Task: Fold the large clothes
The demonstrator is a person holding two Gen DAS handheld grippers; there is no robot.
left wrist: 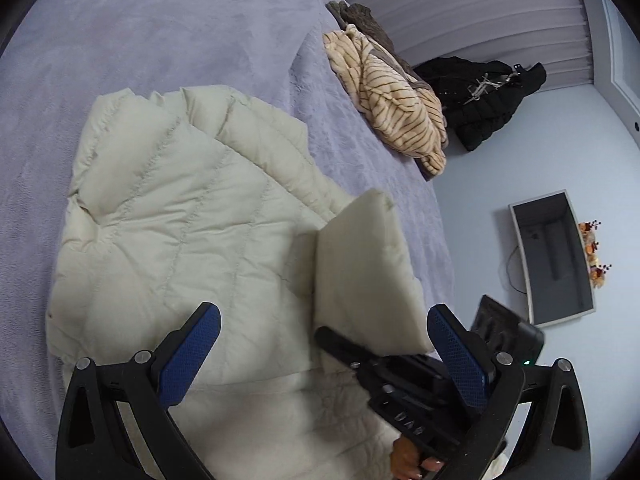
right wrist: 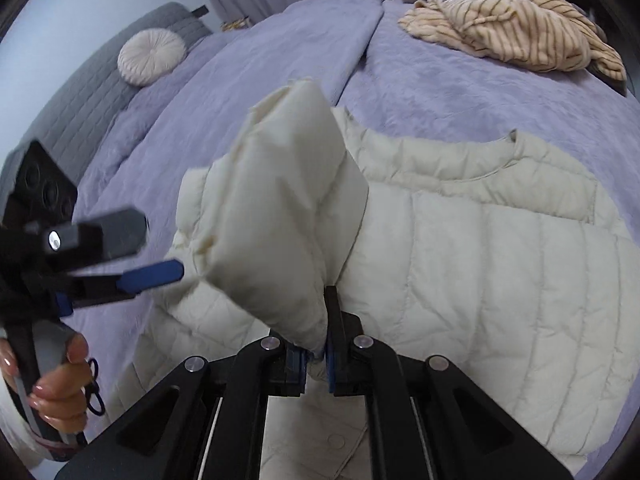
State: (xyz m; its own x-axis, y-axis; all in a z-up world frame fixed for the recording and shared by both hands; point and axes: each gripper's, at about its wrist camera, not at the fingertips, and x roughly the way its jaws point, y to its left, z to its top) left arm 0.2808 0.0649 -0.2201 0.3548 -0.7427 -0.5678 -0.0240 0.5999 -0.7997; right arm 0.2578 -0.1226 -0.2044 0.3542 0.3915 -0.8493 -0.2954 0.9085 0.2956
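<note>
A cream quilted puffer jacket (right wrist: pixel 480 248) lies spread on a lavender bedspread (right wrist: pixel 280 60), one sleeve (right wrist: pixel 288 208) raised, its cuff pinched in the closed right gripper (right wrist: pixel 316 360). The left gripper (left wrist: pixel 324 344) hovers wide open, holding nothing. The jacket's hem is cut off. A striped fleece garment (left wrist: pixel 392 108) sits at the bed's far edge; bare bedspread surrounds the jacket.

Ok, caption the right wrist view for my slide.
Right claw lifts the cream puffer jacket's sleeve over the lilac bedspread.

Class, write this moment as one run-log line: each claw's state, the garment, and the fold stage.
right claw: shut on cream puffer jacket sleeve, lifted | left claw: open above jacket | bed: jacket spread | fold: unfinished
</note>
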